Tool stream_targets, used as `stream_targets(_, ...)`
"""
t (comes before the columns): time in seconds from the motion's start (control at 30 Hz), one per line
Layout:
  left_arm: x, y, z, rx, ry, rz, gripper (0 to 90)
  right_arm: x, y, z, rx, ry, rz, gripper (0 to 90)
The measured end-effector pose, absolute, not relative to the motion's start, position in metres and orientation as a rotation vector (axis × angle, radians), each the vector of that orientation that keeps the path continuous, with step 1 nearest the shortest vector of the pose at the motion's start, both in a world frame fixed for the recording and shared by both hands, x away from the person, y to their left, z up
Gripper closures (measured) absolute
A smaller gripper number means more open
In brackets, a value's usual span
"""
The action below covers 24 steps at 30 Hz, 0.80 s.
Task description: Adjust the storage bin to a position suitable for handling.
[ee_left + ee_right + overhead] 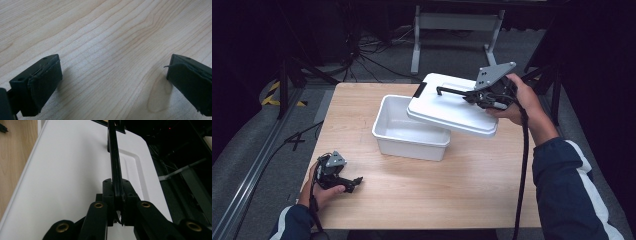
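The high view looks forward and down from the person's side, taking in the whole worktop (422, 195). The left gripper view sits very close above bare wood, facing down. The right gripper view looks closely along the white lid (62, 182), shared with the high view (447, 107).
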<state>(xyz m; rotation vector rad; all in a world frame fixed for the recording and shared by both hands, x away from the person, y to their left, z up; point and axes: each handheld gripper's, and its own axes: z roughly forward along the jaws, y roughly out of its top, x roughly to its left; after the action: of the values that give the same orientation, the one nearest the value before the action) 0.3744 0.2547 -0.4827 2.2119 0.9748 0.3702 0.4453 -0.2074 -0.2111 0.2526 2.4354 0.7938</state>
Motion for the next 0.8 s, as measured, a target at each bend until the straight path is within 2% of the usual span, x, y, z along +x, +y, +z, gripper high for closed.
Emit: stream_targets(0.8,0.374,0.254,-0.484,2.200,0.985,0.372,0.5,0.433,-0.292,-0.225,0.434,2.365,0.855,84.3)
